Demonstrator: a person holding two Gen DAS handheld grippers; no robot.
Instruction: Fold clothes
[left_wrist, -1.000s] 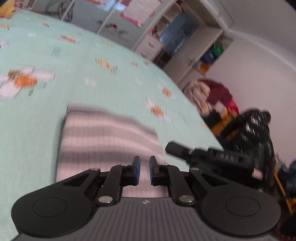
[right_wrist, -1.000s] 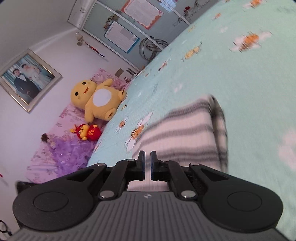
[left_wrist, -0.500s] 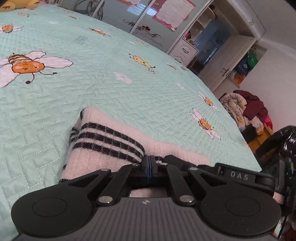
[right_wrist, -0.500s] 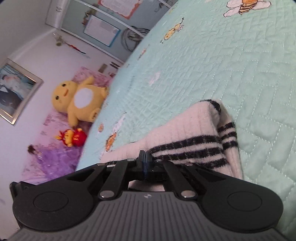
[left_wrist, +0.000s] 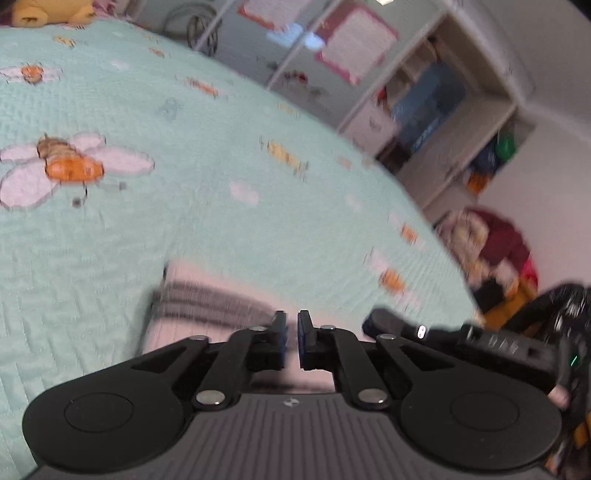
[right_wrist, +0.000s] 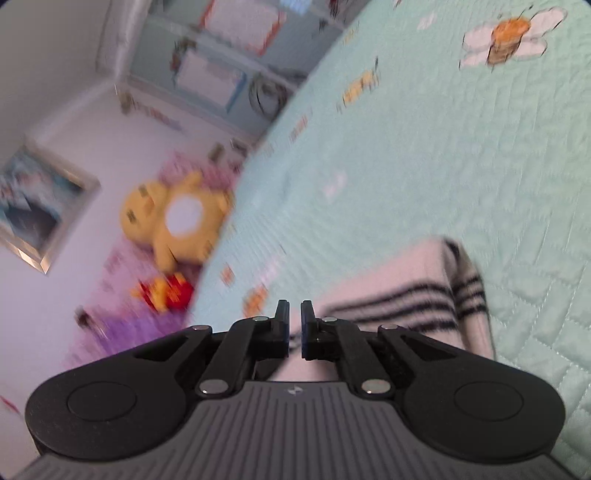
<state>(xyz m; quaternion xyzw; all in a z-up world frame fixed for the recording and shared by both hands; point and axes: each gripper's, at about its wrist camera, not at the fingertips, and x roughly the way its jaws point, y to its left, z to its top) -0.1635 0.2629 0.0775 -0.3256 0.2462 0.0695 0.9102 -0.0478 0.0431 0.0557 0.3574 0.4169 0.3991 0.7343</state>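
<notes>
Pink, black-striped knit garment (left_wrist: 207, 314) seen lying compactly on mint quilted bed (left_wrist: 221, 184). Left gripper (left_wrist: 290, 338) and right gripper (right_wrist: 294, 330) held just above it, slightly parted, nothing clamped. Risk judged: fold dragged open if fabric snagged by tips.

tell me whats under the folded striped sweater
The striped sweater lies directly on the mint quilt with the bee print. Whether anything sits between its folded layers cannot be seen.
</notes>
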